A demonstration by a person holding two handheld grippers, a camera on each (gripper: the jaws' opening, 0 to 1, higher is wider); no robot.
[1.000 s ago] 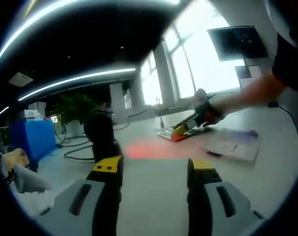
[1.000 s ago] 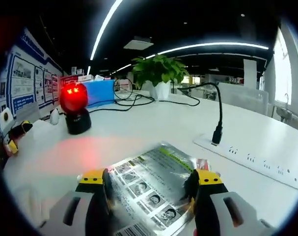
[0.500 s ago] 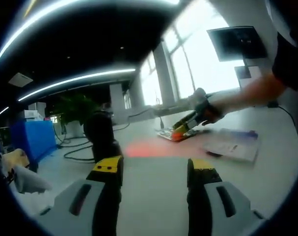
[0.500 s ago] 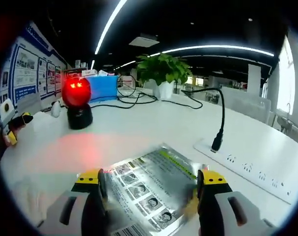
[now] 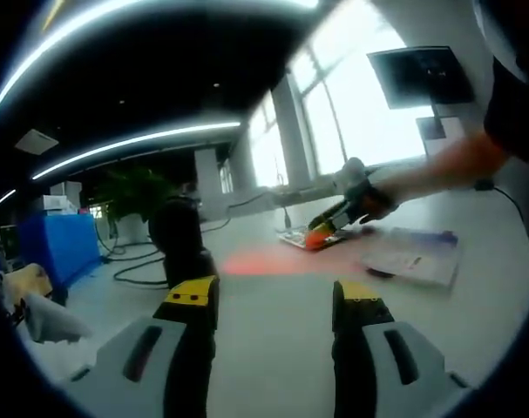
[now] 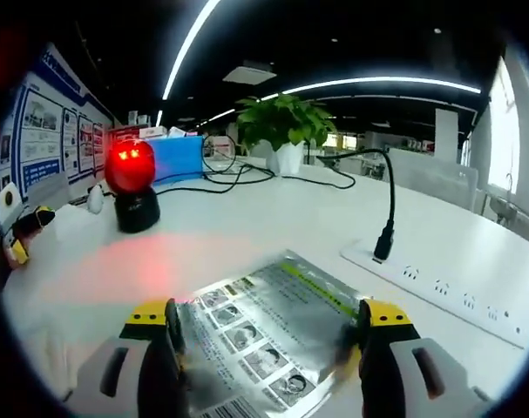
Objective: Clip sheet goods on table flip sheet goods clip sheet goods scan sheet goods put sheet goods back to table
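A silver sheet packet printed with small photos and a green stripe lies flat on the white table. My right gripper is open, its yellow-tipped jaws standing wide on either side of the packet. In the left gripper view the same right gripper comes in from the right on a person's arm, tips down at the packet. A black scanner glows red at the back left. My left gripper hangs open over bare table, nothing between its jaws.
A white power strip with a black cable plugged in runs along the right. A potted plant and a blue box stand at the back. Another white and blue packet lies near the person's arm.
The right gripper's jaws have spread wider apart around the silver packet, and its view has shifted slightly. The left gripper has stayed still.
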